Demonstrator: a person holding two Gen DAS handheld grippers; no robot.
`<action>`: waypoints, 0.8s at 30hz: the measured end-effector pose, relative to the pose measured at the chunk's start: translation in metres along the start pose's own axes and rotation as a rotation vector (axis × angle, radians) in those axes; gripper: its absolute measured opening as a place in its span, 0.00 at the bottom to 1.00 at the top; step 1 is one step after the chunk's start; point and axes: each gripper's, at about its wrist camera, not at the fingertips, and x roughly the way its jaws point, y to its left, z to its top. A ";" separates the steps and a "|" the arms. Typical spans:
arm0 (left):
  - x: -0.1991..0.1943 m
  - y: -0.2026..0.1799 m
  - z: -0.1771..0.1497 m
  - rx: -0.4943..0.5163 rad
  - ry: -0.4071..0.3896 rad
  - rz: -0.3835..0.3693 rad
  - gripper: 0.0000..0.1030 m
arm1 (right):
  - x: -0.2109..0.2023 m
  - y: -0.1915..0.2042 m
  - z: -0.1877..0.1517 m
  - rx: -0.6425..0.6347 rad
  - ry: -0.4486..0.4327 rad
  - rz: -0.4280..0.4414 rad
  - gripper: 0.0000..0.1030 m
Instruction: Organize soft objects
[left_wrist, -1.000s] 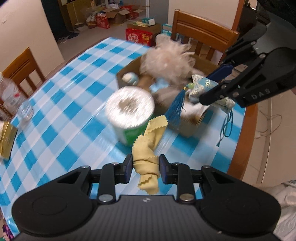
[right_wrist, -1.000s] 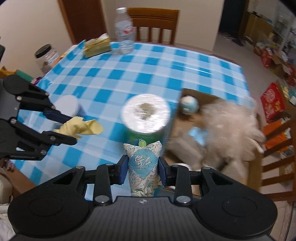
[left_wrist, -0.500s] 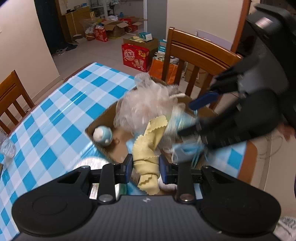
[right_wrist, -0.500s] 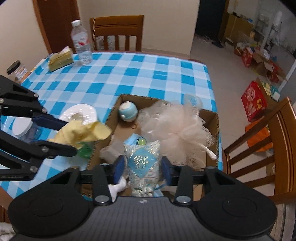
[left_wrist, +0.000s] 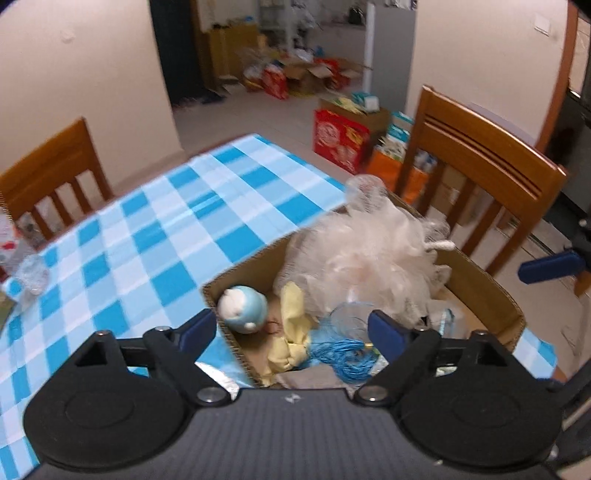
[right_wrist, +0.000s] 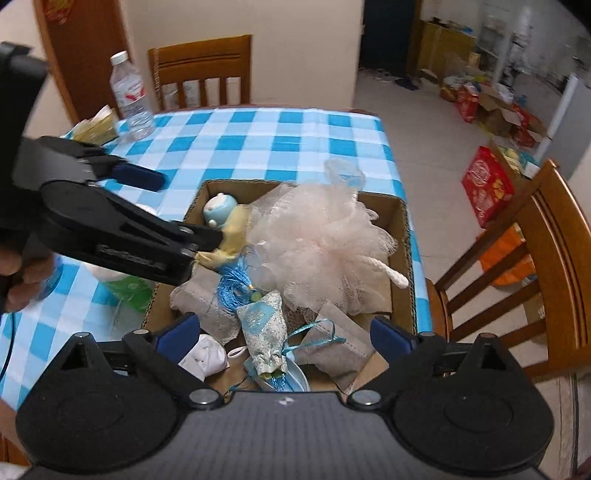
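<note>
Both grippers hang over the cardboard box (right_wrist: 400, 221), jaws opening with nothing pinched. The left gripper (left_wrist: 295, 332) has the crumpled yellow cloth (left_wrist: 291, 328) lying below, beside what looks like a blue-and-white plush. The right gripper (right_wrist: 284, 332) sits above the patterned blue-silver sachet (right_wrist: 264, 332) near a pale mesh pouf (right_wrist: 317, 240).

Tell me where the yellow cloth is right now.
The yellow cloth lies inside the cardboard box, in the left wrist view between the small blue-and-white plush toy and the pink mesh bath pouf, beside the blue tassel cord.
</note>
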 end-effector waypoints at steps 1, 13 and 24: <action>-0.008 0.000 -0.004 -0.004 -0.019 0.015 0.93 | 0.000 0.001 -0.002 0.015 -0.010 -0.021 0.98; -0.082 0.010 -0.059 -0.096 0.046 0.032 0.96 | -0.015 0.040 -0.040 0.264 0.010 -0.245 0.99; -0.117 0.014 -0.085 -0.078 0.061 -0.001 0.96 | -0.061 0.086 -0.062 0.337 -0.023 -0.330 1.00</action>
